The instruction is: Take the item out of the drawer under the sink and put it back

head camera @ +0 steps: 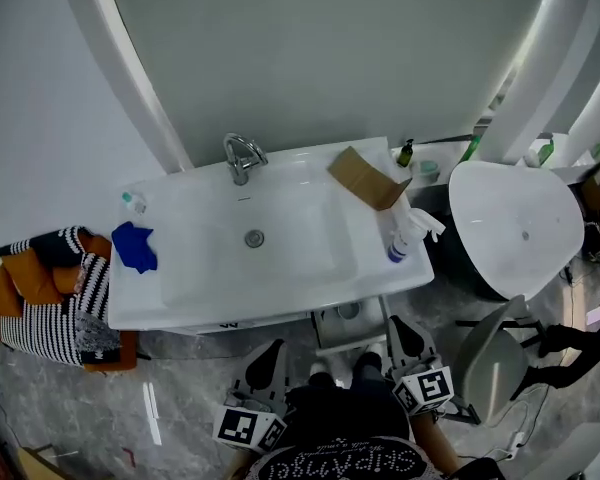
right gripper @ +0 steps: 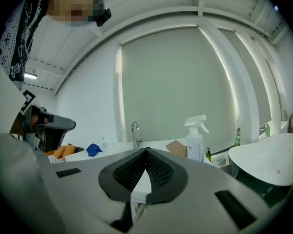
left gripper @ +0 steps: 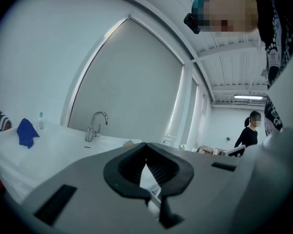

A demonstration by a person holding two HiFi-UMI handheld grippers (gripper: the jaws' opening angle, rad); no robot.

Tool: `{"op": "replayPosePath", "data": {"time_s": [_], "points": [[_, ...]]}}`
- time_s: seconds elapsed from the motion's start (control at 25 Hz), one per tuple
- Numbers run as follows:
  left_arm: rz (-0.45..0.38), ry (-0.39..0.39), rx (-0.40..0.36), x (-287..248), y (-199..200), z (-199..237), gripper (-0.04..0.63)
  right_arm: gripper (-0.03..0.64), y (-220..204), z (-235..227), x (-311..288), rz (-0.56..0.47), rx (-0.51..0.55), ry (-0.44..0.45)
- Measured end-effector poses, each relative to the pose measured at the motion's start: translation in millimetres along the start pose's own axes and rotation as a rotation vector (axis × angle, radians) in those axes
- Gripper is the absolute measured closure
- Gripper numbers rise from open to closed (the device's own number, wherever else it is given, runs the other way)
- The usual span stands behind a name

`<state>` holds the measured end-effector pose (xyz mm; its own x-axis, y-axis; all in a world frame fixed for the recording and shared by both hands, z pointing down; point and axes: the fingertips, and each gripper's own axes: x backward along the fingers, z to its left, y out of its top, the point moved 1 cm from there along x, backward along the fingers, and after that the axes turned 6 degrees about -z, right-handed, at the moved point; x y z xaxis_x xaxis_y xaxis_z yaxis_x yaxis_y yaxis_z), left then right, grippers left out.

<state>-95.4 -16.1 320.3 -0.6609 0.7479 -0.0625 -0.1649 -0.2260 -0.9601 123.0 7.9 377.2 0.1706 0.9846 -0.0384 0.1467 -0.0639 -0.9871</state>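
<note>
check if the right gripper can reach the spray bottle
Probably yes: the spray bottle stands at the sink's near right corner, nothing between it and the right gripper, though its jaws are shut.

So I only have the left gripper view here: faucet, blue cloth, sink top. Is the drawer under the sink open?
Observer: Yes. In the head view the drawer looks pulled out below the sink, at its front edge, right of middle.
Operator: Is the other side carrying anything?
Observer: No. The right hand-held gripper has its jaws together with nothing between them.
Operator: Anything on the sink's right side?
Observer: A spray bottle stands upright at its right rim.
</note>
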Motion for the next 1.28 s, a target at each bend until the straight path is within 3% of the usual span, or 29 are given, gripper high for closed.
{"op": "replayPosePath", "data": {"time_s": [0.24, 0.48, 0.76, 0.96, 1.28], "points": [[-0.031, 0.016, 0.004, -6.6, 12.8, 4.5, 0.591, 0.6, 36.6, 11.8, 8.5, -0.084, -0.006, 0.008], [-0.045, -0.062, -0.06, -24.7, 19.0, -12.8, 0.591, 0.6, 53.3, 28.4, 11.0, -0.146, 0.0, 0.039], [-0.032, -0.091, -0.073, -28.2, 13.8, -25.8, 0.591, 0.6, 52.8, 48.5, 2.5, -0.141, -0.016, 0.124], [-0.032, -0.054, -0.076, -21.5, 13.2, -19.2, 0.591, 0.598, 49.8, 60.1, -4.2, -0.12, -0.025, 0.205], [-0.026, -0.036, -0.075, -17.7, 10.8, -22.6, 0.591, 0.598, 44.7, 50.4, -1.6, -0.134, -0.034, 0.217]]}}
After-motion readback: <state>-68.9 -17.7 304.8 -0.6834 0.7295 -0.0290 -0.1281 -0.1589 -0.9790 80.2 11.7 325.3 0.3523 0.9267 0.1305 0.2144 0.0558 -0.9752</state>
